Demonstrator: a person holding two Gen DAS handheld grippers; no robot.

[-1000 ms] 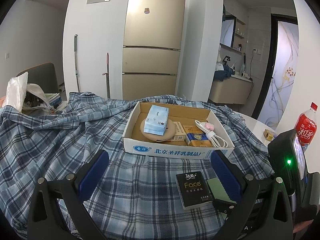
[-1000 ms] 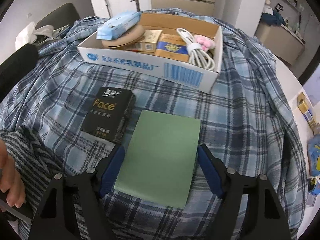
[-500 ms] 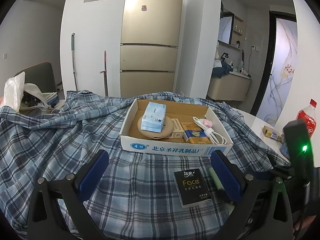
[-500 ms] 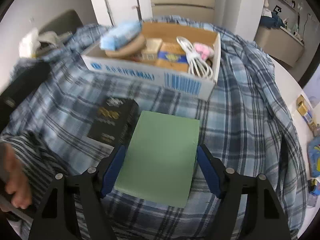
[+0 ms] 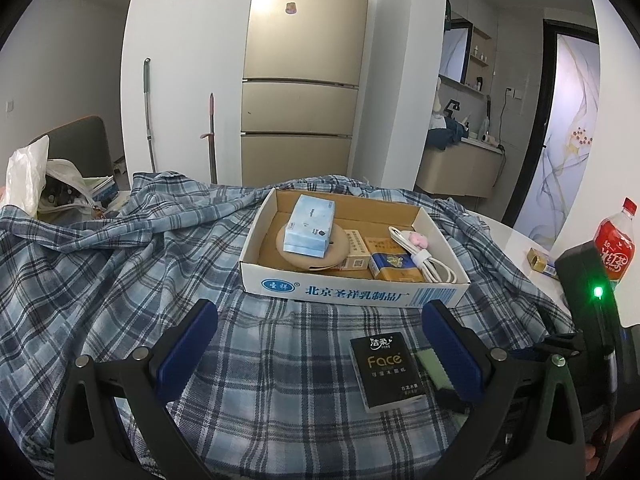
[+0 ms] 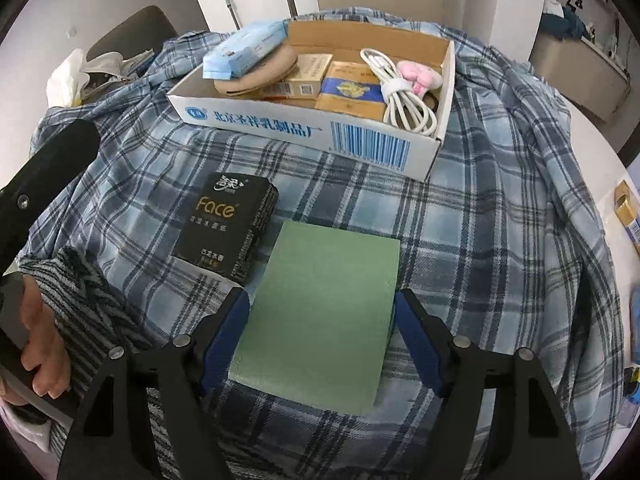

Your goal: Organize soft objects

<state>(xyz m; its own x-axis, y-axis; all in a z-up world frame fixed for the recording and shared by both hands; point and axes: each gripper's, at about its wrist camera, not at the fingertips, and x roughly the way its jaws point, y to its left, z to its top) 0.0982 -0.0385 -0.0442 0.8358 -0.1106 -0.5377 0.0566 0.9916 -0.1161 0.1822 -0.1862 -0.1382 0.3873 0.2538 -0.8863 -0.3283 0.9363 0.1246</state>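
Left gripper (image 5: 318, 344) spread wide, nothing between the blue pads (image 5: 188, 344), above the plaid cloth (image 5: 120, 288). Cardboard box (image 5: 352, 294) at 12 o'clock, holding a blue tissue pack (image 5: 308, 231) and a white cable (image 5: 424, 258). Black tissue pack (image 5: 386, 372) at 4 o'clock, flat on the cloth; green pad (image 5: 430, 364) just beside it, partly hidden. Red bottle (image 5: 614, 246) at 3 o'clock.

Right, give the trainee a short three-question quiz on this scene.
1. True or false: the right tongs straddle the green pad.
2. Which lies beside the green pad: A) the black Face tissue pack, B) the white cable, C) the red bottle?
3. Fill in: the light blue tissue pack sits inside the cardboard ____.

Key: 1 true; 2 A; 3 box.
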